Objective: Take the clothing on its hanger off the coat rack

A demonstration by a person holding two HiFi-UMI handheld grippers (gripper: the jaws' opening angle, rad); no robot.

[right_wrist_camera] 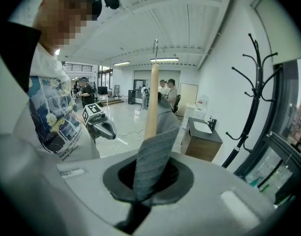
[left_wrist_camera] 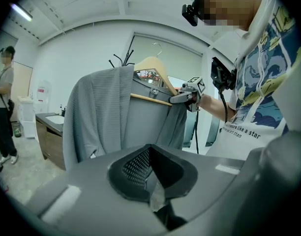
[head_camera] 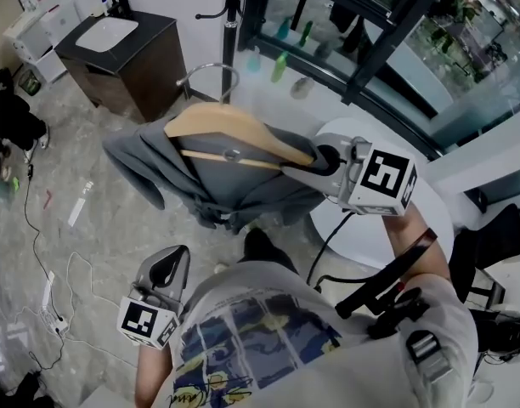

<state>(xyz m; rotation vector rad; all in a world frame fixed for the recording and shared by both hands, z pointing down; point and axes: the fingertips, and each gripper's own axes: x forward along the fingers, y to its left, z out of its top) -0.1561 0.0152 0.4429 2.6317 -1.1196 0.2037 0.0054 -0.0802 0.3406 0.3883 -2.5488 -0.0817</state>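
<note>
A wooden hanger [head_camera: 234,126] carries a grey garment [head_camera: 217,181] and hangs in the air in front of me, its metal hook [head_camera: 211,79] free of the black coat rack [head_camera: 234,7] behind it. My right gripper [head_camera: 298,167] is shut on the hanger's right end through the fabric. In the right gripper view the hanger arm [right_wrist_camera: 151,102] and grey cloth [right_wrist_camera: 153,156] run up from between the jaws [right_wrist_camera: 145,181]. My left gripper [head_camera: 171,260] is held low at the left, shut and with nothing in it. In its own view [left_wrist_camera: 153,173] it faces the garment [left_wrist_camera: 106,117] from a distance.
A dark cabinet with a white sink [head_camera: 124,53] stands at the back left. A round white table [head_camera: 396,228] is under my right arm. A black-framed glass wall [head_camera: 370,49] runs behind the rack. Cables [head_camera: 48,296] lie on the floor. A person [left_wrist_camera: 3,107] stands at the far left.
</note>
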